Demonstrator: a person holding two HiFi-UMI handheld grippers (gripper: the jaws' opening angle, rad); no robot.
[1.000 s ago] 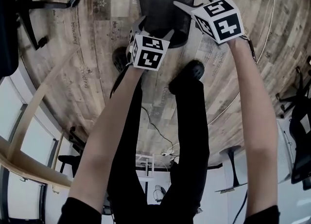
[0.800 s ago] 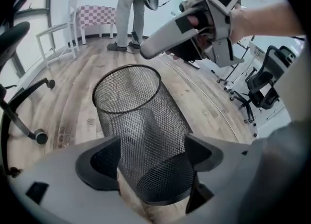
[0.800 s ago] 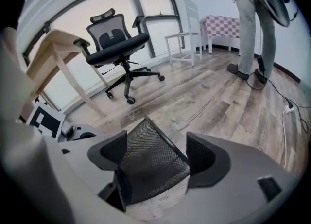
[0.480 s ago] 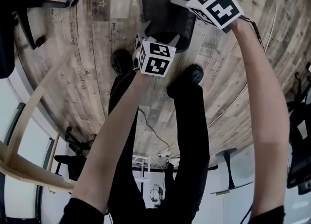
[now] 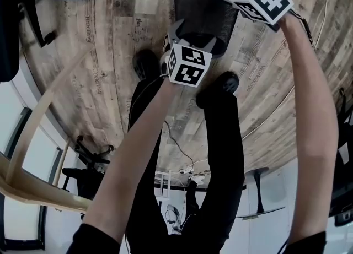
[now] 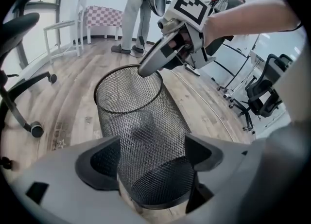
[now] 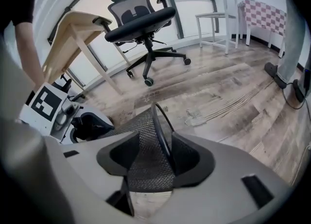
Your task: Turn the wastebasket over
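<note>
Now: rim half-caught, base braced.
Jaws of the right gripper have just been closing astride the wastebasket rim, wall between, not yet clamped; left gripper jaws, spread wide, seem pressed on its base sides. Likely the flip waits on that pinch. It stands on open plank floor; office chair, wooden table beyond.
</note>
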